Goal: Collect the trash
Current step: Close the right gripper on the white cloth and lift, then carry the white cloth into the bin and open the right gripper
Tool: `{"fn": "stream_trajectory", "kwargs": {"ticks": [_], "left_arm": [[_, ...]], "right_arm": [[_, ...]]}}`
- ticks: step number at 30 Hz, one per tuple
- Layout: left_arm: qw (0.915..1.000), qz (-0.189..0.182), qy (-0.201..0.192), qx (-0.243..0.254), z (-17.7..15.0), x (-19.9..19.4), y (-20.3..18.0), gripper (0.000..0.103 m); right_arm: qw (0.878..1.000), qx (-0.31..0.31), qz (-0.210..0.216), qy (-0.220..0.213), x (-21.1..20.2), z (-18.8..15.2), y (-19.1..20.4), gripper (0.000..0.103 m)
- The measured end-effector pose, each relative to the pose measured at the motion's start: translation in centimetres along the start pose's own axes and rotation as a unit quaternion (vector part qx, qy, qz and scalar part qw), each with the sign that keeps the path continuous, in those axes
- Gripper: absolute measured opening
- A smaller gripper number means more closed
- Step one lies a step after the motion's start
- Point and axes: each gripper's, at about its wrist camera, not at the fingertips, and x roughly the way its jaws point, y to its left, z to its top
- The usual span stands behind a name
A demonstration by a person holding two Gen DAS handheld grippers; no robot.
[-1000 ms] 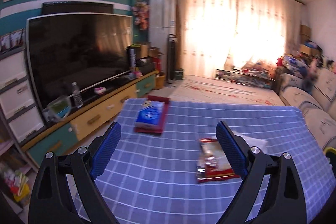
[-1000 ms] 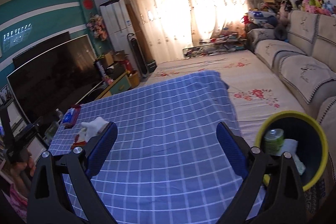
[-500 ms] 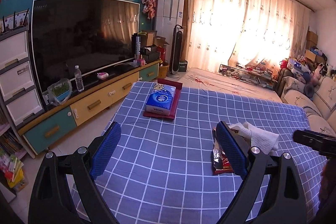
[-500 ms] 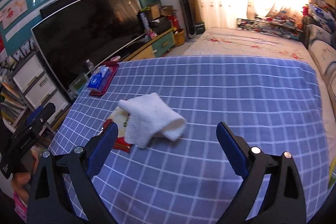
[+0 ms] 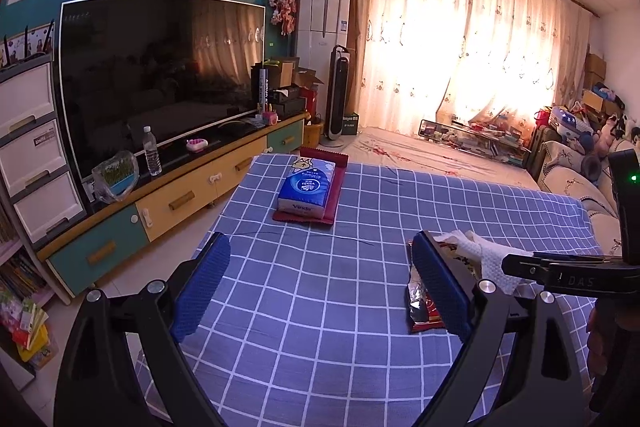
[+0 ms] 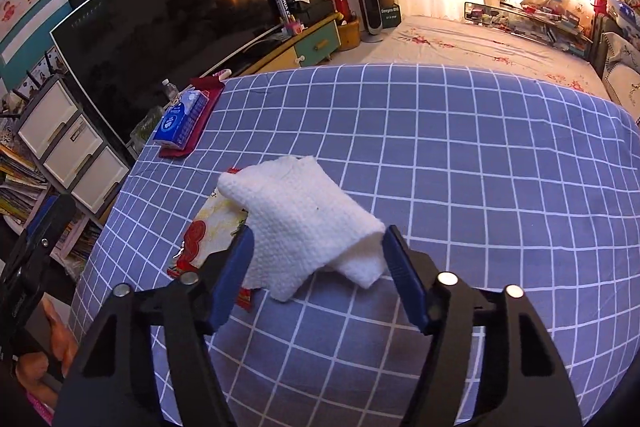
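On the checked blue cloth [image 6: 460,155] our right gripper [image 6: 316,253] is closing on the white tissue [image 6: 304,223], which lies between its jaws, half over the red wrapper [image 6: 208,231], its long axis slanting from far left to near right. We risk pinching only a loose corner, or dragging the wrapper along. Our left gripper [image 5: 320,283] hangs wide and empty.

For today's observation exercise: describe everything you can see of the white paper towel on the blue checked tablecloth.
The white paper towel is a crumpled, loosely folded sheet with a dimpled, embossed texture. It lies on the blue checked tablecloth, its left part overlapping a red and yellow snack wrapper. The right gripper straddles its near end; its jaws are closing around it, and the pads look at or very near the towel's edges.
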Motion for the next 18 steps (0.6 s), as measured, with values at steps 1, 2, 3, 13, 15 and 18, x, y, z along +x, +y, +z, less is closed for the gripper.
{"fn": "stream_trajectory", "kwargs": {"ticks": [1,2,3,13,15,18], "left_arm": [[1.0,0.001,0.0,0.001,0.0,0.0,-0.1,0.091],[1.0,0.001,0.001,0.002,0.0,0.0,-0.1,0.091],[1.0,0.001,0.002,0.003,-0.1,0.0,-0.1,0.091],[1.0,0.003,0.004,0.004,-0.1,0.2,-0.2,0.091],[1.0,0.004,0.004,0.005,-0.2,0.2,-0.2,0.091],[1.0,0.003,0.005,0.006,-0.3,0.3,-0.2,0.091]], "right_arm": [[1.0,0.0,0.002,0.002,0.1,-0.1,0.0,0.052],[1.0,-0.002,0.006,0.006,0.2,-0.1,0.1,0.041],[1.0,-0.002,0.009,0.009,0.4,-0.1,0.1,0.035],[0.999,0.009,0.038,-0.033,-3.3,0.5,-0.2,0.003],[0.998,0.01,0.043,-0.048,-4.8,0.9,-0.2,0.003],[0.996,0.01,0.043,-0.076,-7.5,1.3,-0.3,0.003]]}}
